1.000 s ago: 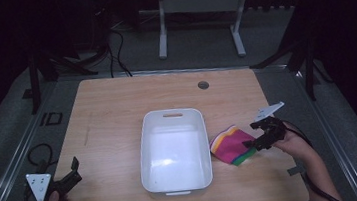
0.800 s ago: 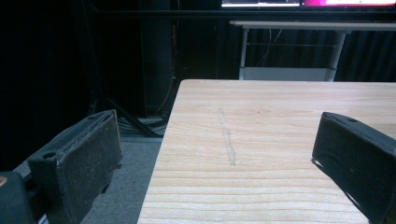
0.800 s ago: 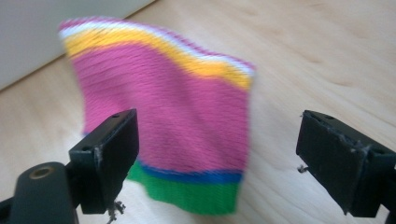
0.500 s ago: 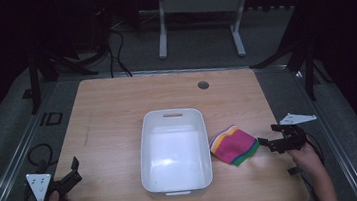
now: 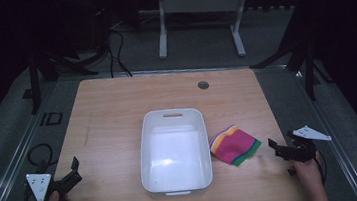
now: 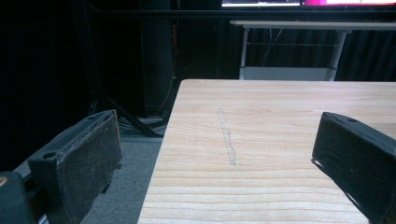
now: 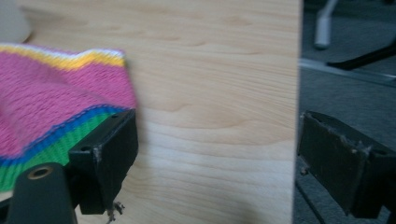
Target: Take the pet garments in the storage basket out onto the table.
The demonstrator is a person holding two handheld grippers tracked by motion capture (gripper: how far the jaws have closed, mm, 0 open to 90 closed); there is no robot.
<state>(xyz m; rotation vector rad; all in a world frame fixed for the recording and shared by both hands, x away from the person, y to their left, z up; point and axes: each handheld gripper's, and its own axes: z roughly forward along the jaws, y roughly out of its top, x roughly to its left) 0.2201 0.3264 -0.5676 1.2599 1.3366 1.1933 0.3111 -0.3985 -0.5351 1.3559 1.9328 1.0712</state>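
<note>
A white plastic bin stands empty in the middle of the wooden table. Right of it a folded knitted cloth with pink, yellow, green and blue stripes lies flat on the wood. My right gripper is open near the table's right front corner, a short way right of the cloth and apart from it. In the right gripper view the cloth lies beyond the left jaw, and only bare wood is between the jaws of the gripper. My left gripper rests open at the front left edge; its view shows the gripper over bare wood.
A small round grommet hole sits near the table's far edge. Cables and a metal stand are on the dark floor beyond the table. The table's right edge runs between the right jaws.
My right gripper has drawn back from the cloth, toward the table's right front corner. The cloth stays on the table beside the bin. The left gripper has not moved.
</note>
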